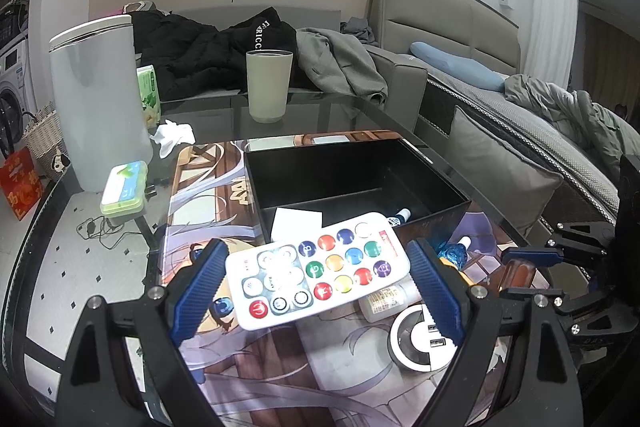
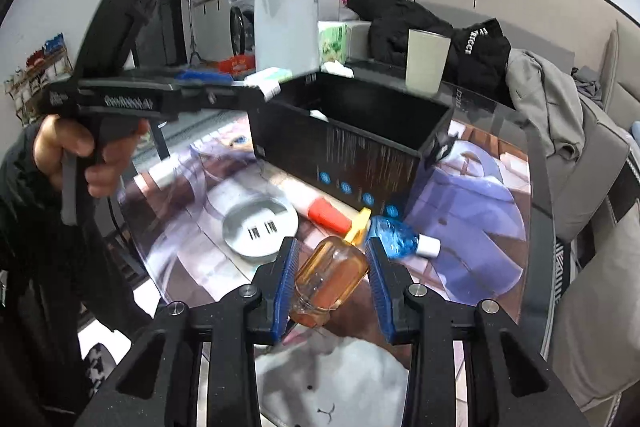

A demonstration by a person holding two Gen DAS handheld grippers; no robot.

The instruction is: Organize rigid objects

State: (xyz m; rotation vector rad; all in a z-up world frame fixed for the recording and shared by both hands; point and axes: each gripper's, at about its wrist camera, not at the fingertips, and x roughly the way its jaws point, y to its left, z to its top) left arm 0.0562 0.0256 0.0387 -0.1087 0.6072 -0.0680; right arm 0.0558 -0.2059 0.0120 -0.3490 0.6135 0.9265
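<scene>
Both hand-held grippers are loaded, and the black box is waiting.

Your left hand-held gripper [image 1: 318, 279] has its blue pads spread wide, seemingly clamped on the short ends of the white remote [image 1: 318, 269], which hangs tilted over the near wall of the black box [image 1: 352, 183] at 12 o'clock; that end-to-end hold looks chosen so it can drop in flat. At 4 o'clock, the round USB hub [image 1: 416, 343] and a small white bottle [image 1: 384, 301] lie on the tabletop [image 1: 208, 111]. Your right hand-held gripper [image 2: 330, 281] is closed on the amber bottle [image 2: 330, 279], gripped across its body. A blue bottle [image 2: 394, 237] lies just beside it at 1 o'clock, and the red-capped tube [image 2: 326, 215] rests against the box front.
</scene>
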